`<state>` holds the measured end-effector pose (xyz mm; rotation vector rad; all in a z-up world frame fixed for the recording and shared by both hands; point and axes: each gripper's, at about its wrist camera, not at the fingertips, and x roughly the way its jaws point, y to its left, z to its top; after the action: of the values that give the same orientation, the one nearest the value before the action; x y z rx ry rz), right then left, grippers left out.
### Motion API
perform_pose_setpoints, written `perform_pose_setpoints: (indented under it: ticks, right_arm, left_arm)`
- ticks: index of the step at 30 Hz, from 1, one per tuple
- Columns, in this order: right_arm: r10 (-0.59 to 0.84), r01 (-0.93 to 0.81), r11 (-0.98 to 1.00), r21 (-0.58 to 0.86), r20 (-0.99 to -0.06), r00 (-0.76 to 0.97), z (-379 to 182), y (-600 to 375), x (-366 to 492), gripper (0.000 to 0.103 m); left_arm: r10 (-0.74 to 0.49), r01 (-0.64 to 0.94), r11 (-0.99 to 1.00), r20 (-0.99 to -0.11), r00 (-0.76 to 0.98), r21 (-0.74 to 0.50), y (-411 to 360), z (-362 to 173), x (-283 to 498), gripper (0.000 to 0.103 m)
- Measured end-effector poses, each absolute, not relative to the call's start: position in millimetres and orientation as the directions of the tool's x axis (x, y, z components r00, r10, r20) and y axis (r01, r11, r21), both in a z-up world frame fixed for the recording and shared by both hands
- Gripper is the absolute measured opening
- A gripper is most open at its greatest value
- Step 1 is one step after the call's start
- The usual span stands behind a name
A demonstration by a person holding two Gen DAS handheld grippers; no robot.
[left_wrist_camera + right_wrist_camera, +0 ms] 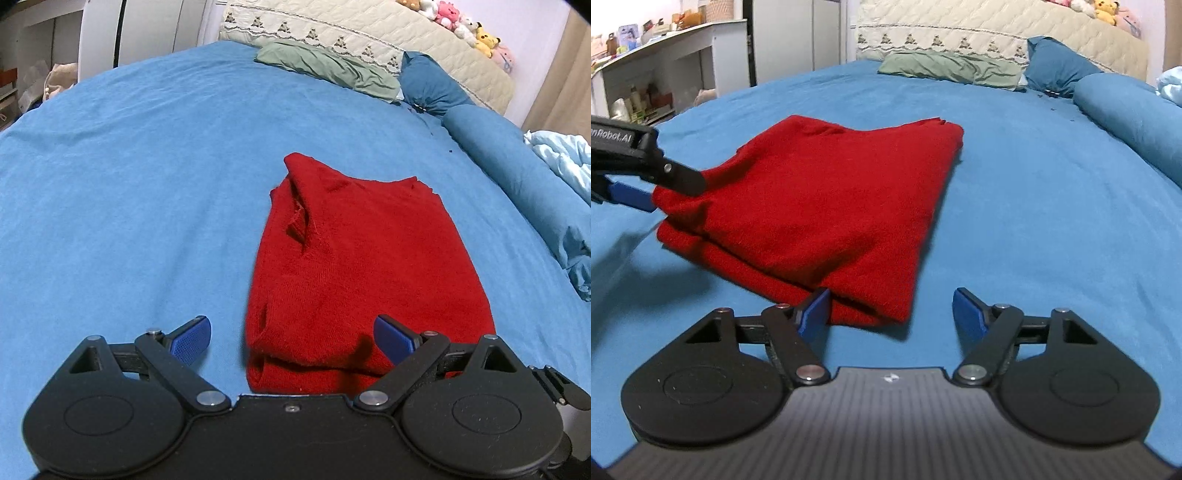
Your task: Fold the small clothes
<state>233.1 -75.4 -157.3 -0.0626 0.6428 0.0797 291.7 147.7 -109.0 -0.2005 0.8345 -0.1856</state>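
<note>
A red knitted garment (354,258) lies folded into a thick rectangle on the blue bed sheet (129,184). My left gripper (291,334) is open, its blue pads (192,338) standing wide apart astride the garment's near edge. In the right wrist view the same garment (827,199) lies ahead and to the left, with the left gripper (674,194) at its left corner. My right gripper (892,310) is open too. The garment's near right corner sits between its pads, close to the left pad (814,312), and nothing is pinched.
A green pillow (325,68) and a dark blue pillow (432,86) lie at the head of the bed, below a quilted headboard (997,33) with plush toys on top. A rolled blue duvet (1130,114) runs along the right side. White shelves (665,66) stand left of the bed.
</note>
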Motion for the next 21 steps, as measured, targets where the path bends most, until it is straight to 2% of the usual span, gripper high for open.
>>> perform_pose_setpoints:
  ticks: [11,17,21]
  right_arm:
    - [-0.004,-0.116,0.979,-0.169,-0.583,0.813,-165.7,-58.5,231.2,0.088]
    - [-0.025,-0.078,0.985,-0.152,-0.580,0.814,-171.0,-59.8,238.2,0.089]
    - [-0.082,0.020,0.993,-0.114,-0.567,0.819,-167.5,-68.2,240.1,0.089]
  left_arm:
    - [-0.242,0.077,0.963,-0.710,0.662,-0.257,145.3,-110.9,294.5,0.097]
    - [-0.232,0.074,0.967,-0.715,0.659,-0.245,144.1,-112.2,294.2,0.097]
    - [-0.223,0.061,0.968,-0.715,0.663,-0.245,148.5,-112.0,294.4,0.097]
